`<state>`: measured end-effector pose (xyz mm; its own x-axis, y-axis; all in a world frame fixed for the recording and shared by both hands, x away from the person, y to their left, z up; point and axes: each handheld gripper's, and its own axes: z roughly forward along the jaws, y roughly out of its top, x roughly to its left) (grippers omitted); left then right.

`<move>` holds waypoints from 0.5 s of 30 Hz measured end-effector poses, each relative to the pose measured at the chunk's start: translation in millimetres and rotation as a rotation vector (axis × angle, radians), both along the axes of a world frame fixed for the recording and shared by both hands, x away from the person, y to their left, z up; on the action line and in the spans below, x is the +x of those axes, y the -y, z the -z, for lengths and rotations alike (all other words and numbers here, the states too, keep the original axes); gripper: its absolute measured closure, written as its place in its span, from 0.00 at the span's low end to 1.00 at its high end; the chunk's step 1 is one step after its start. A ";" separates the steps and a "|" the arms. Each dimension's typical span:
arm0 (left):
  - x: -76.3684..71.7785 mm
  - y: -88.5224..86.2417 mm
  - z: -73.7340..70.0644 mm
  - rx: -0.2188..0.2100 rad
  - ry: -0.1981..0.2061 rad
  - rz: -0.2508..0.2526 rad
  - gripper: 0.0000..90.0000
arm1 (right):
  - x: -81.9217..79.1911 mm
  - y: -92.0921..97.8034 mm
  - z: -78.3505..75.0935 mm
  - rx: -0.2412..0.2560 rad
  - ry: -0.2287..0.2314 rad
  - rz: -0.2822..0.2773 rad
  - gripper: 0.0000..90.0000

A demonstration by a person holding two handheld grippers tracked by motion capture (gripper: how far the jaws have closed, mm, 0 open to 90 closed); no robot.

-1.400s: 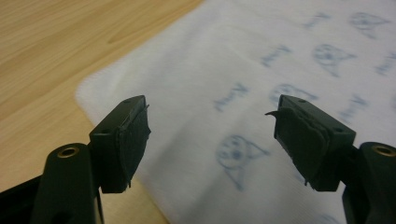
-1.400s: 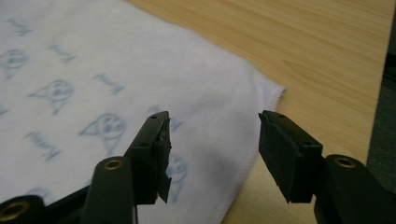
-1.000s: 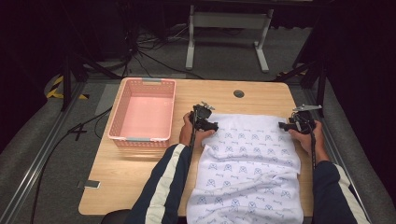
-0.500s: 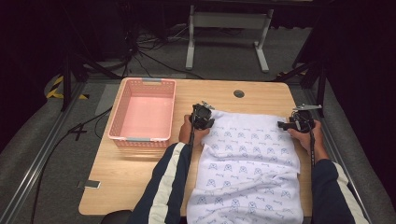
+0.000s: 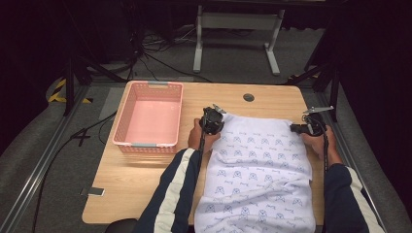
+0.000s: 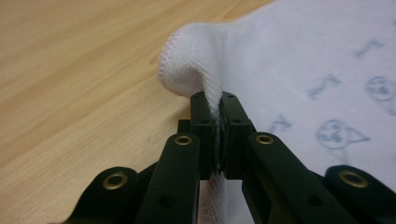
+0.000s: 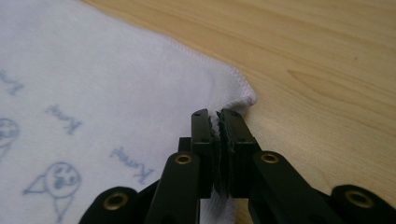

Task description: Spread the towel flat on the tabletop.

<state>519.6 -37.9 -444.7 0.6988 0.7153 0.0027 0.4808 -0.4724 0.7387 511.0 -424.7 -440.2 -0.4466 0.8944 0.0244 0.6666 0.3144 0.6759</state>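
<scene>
Item: white printed cotton towel [image 5: 260, 170], spread on the wooden table [image 5: 136, 179]. Left gripper [image 6: 215, 100] clamped on its near corner; right gripper [image 7: 215, 116] clamped likewise. Step: corner hold gained. Next move likely calls for lifting both together, folding evenly. Pink plastic basket [image 5: 148, 119] lies beyond the left gripper's outer side.

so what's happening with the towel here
A person works a white printed towel on a wooden table. The left gripper is clamped on one far corner, the right gripper on the other. The towel lies flat, its near end hanging over the table's edge. A pink basket sits to the left.
</scene>
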 end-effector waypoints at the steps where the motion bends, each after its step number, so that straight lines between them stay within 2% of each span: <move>1: 0.0 0.0 0.0 0.000 0.000 0.000 0.96 | 0.0 0.0 0.0 0.000 0.000 0.000 0.94; 2: -10.7 3.1 -12.4 -0.014 0.026 0.032 0.96 | -6.7 0.4 -9.2 0.039 0.031 -0.016 0.94; 3: -10.7 3.1 -12.4 -0.014 0.026 0.032 0.96 | -6.7 0.4 -9.2 0.039 0.031 -0.016 0.94; 4: -18.6 3.9 -20.7 -0.029 0.044 0.058 0.96 | -9.5 0.6 -12.6 0.048 0.044 -0.030 0.94; 5: -31.3 3.3 -32.5 -0.048 0.063 0.091 0.96 | -19.9 -1.3 -22.8 0.067 0.071 -0.072 0.94; 8: -57.6 -0.8 -50.3 -0.063 0.106 0.170 0.96 | -40.2 -4.5 -37.5 0.103 0.113 -0.146 0.94; 9: -64.8 -2.4 -53.6 -0.062 0.115 0.189 0.96 | -51.4 -7.0 -43.2 0.116 0.125 -0.175 0.94; 10: -64.8 -2.4 -53.6 -0.062 0.115 0.189 0.96 | -58.5 -8.2 -46.5 0.119 0.135 -0.199 0.94; 11: -76.9 -5.2 -57.7 -0.064 0.127 0.222 0.96 | -58.5 -8.2 -46.5 0.119 0.135 -0.199 0.94; 12: -88.2 -8.0 -60.4 -0.041 0.142 0.253 0.96 | -71.3 -10.4 -51.4 0.133 0.151 -0.243 0.94; 14: -106.9 -14.5 -62.5 -0.041 0.143 0.302 0.96 | -96.7 -14.6 -59.0 0.142 0.169 -0.309 0.94; 15: -116.5 -18.0 -62.3 -0.027 0.151 0.325 0.96 | -108.6 -16.0 -61.0 0.153 0.174 -0.340 0.94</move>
<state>403.1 -19.9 -382.4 0.8830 0.4569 0.1073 0.1932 -0.5622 0.8041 402.5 -408.7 -379.2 -0.7256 0.6867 0.0432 0.4131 0.3847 0.8254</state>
